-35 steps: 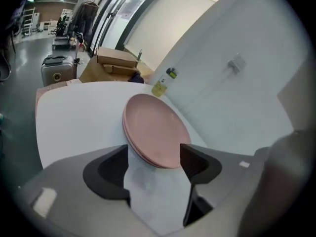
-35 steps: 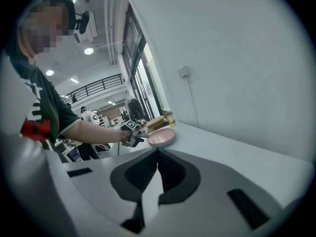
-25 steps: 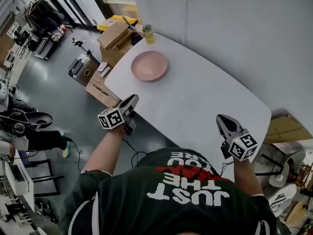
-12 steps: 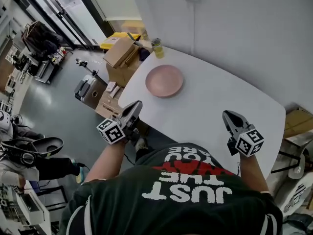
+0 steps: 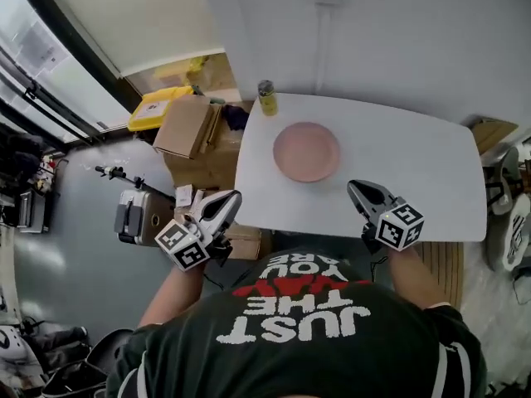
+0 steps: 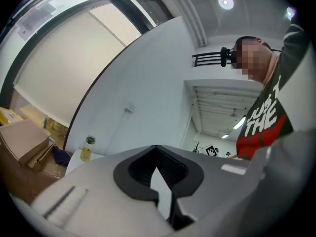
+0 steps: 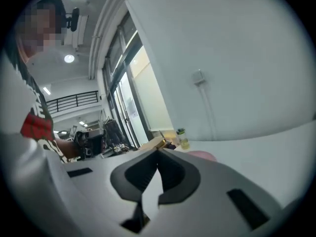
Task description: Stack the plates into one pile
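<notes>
Head view: single pink plate [image 5: 306, 152] on desk [image 5: 415, 172] | no more plates visible to stack, I judge | my left tongs [image 5: 227, 198], right tongs [image 5: 358, 190] both closed, empty.

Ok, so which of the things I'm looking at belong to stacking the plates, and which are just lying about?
For the job:
- pink plate, whether one or a pile I cannot tell
- left hand-held gripper, shut and empty
- right hand-held gripper, shut and empty

Just lying about:
- bottle of yellow liquid
- cardboard boxes
- grey case on the floor
</notes>
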Demonstrator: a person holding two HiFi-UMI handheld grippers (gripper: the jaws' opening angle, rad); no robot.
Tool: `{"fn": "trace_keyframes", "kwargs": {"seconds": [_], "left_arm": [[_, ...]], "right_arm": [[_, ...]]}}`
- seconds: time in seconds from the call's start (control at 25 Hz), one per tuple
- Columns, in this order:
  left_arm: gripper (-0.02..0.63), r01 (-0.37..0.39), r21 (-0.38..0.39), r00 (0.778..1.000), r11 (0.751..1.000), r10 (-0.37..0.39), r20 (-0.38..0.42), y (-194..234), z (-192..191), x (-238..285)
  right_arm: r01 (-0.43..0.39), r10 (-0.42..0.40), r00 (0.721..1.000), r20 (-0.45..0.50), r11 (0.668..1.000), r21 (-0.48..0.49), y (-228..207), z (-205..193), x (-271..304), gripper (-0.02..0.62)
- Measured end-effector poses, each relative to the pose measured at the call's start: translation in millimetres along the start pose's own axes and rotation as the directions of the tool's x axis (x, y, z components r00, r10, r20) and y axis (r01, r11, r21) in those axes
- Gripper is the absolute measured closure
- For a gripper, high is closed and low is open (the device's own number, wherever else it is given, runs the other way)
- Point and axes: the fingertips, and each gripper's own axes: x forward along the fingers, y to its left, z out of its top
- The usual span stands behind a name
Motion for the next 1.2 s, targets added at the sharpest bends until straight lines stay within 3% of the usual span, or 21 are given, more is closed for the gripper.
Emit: {"fn": "trace_keyframes", "kwargs": {"seconds": [0.16,0.28,0.48,0.68,1.2], "left_arm": [[0.600,0.012,0.004,1.000,1.000,-0.012,0.001,7,9,7],[0.600,0.023,0.038,1.000,0.999,-0.023,-0.017,-3,6,20],[0.598,0.045,0.030,0.999,0.999,-0.045,-0.014,-25,-1,36],[0.598,0.063,0.049,0.998,0.997,-0.063,-0.006,-35,-1,43],[0.598,0.027,0.028,1.000,0.999,-0.027,-0.014,-32,-7,28]], "right_arm": [[0.035,-0.035,0.999,0.003,0.999,-0.008,23,4,1,0.591],[0.061,-0.061,0.998,0.025,0.998,-0.015,22,11,-5,0.591],[0.087,-0.086,0.996,0.013,0.994,-0.069,17,16,-18,0.592],[0.087,-0.087,0.996,0.005,0.992,-0.089,15,14,-30,0.592],[0.081,-0.083,0.997,-0.008,0.991,-0.111,24,10,-32,0.592]]}}
